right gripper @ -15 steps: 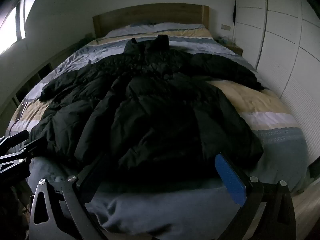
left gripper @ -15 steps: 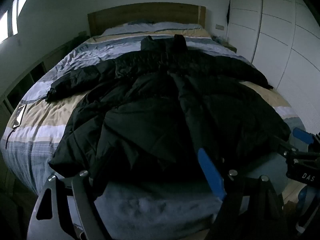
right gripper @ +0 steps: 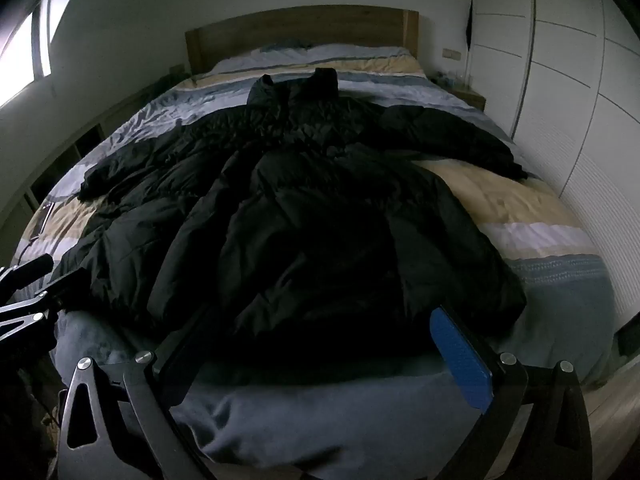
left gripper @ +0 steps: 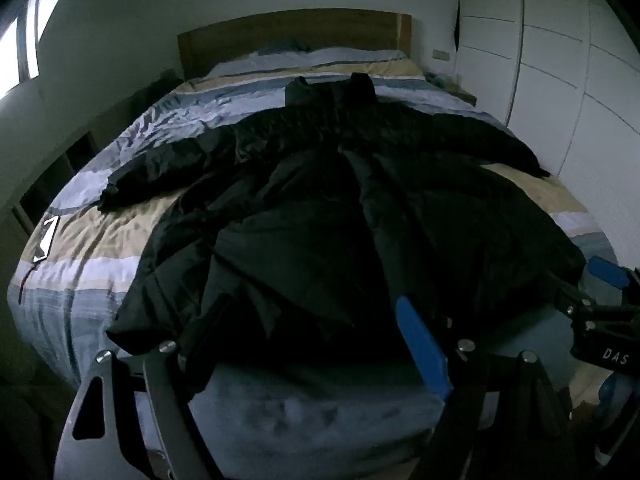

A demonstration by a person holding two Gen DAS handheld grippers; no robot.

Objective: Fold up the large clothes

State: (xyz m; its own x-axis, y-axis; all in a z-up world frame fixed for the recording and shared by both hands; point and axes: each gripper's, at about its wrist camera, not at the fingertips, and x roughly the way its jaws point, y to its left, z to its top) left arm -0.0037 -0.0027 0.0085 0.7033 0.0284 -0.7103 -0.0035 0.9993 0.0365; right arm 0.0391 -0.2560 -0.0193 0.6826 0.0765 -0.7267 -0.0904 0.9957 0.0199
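A large black puffer coat (left gripper: pixel 320 220) lies spread on the striped bed (left gripper: pixel 100 240), collar toward the headboard and one sleeve out to each side. My left gripper (left gripper: pixel 312 304) is open above the coat's near hem, left of its middle, with nothing pinched between its fingers. In the right wrist view the same coat (right gripper: pixel 300 220) fills the centre. My right gripper (right gripper: pixel 320 316) is open over the hem's right part, its blue pad (right gripper: pixel 460 356) near the coat's right corner. Each gripper also shows at the edge of the other's view: the right gripper (left gripper: pixel 608 304) and the left gripper (right gripper: pixel 36 276).
A wooden headboard (left gripper: pixel 296 36) and pillows stand at the far end. White wardrobe doors (left gripper: pixel 560 80) run along the right side, with a nightstand (left gripper: pixel 460 94) beside them. A phone (left gripper: pixel 48 236) lies on the bed's left edge. Low shelving lines the left wall under a window (left gripper: pixel 24 52).
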